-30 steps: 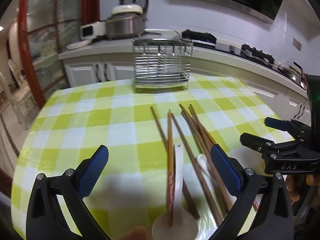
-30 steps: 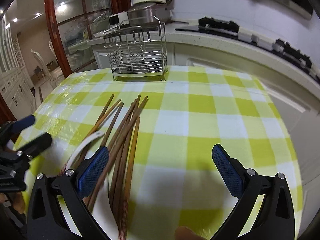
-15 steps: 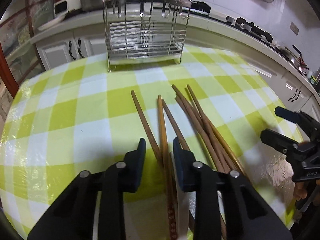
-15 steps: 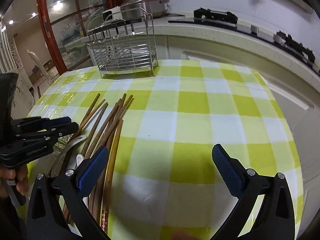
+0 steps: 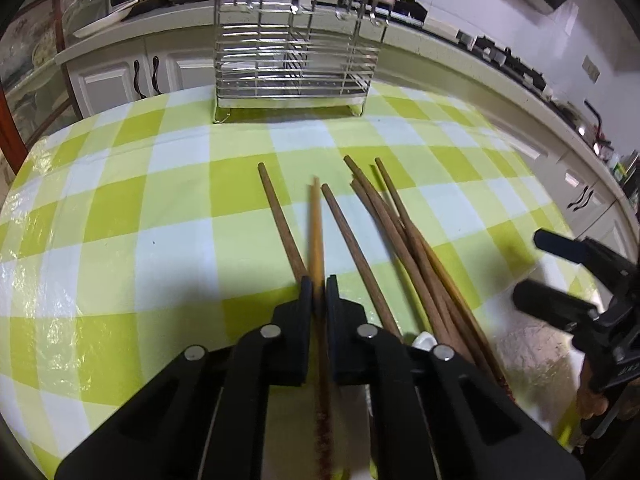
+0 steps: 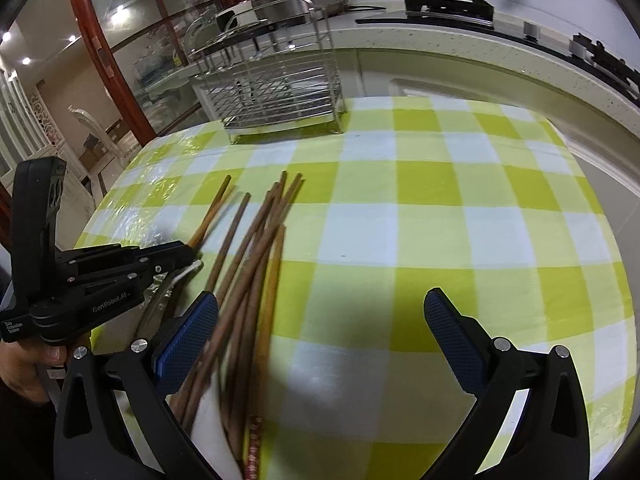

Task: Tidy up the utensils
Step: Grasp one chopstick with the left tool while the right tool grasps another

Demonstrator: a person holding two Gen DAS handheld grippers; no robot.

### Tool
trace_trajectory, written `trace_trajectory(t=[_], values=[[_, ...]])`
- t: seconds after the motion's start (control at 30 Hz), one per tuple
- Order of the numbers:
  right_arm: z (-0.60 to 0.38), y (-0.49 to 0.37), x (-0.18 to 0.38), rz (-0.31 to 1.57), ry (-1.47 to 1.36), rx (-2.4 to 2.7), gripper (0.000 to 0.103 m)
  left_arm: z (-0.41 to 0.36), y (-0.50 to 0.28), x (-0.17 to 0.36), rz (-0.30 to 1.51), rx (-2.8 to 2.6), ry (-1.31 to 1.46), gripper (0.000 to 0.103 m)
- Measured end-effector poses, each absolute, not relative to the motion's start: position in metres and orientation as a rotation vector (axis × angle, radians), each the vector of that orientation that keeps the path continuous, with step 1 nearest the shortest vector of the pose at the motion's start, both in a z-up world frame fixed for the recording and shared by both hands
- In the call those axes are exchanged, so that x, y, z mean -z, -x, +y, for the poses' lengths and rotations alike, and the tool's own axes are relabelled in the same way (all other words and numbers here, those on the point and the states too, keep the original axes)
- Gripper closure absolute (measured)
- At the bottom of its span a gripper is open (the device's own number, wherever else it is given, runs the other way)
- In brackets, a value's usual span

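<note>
Several brown chopsticks [image 5: 408, 240] lie fanned on the green-and-white checked cloth, with a white spoon [image 6: 188, 270] partly under them. My left gripper [image 5: 316, 292] is closing its jaws on one lighter chopstick [image 5: 315, 220], and the pads press it from both sides. The left gripper [image 6: 188, 250] also shows at the left of the right wrist view. My right gripper [image 6: 320, 336] stands wide open over the near ends of the chopsticks [image 6: 256, 248], its left finger [image 6: 188, 336] beside them and nothing gripped. It appears at the right edge of the left wrist view as the right gripper [image 5: 528, 265].
A wire utensil rack [image 5: 296, 60] stands at the far edge of the round table [image 6: 480, 208]. Behind it runs a kitchen counter [image 6: 460, 40] with a rice cooker and a stove. A hand [image 6: 28, 364] holds the left gripper.
The left gripper moved forward and down over the chopsticks and went from wide open to shut on one chopstick. The right gripper stayed open and hardly moved.
</note>
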State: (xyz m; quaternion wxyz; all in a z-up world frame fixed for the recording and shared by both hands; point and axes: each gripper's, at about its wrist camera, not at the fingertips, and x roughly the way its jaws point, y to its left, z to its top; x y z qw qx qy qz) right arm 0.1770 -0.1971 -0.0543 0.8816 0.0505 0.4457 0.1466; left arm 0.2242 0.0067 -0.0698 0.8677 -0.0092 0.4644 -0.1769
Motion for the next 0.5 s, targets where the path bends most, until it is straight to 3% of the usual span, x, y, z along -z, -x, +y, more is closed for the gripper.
trace_trajectory(t=[0.5], values=[[-0.148, -0.197, 0.069, 1.011, -0.036, -0.256, 0.055, 0.057, -0.211, 0.068, 0.916, 0.341, 0.128, 0.096]])
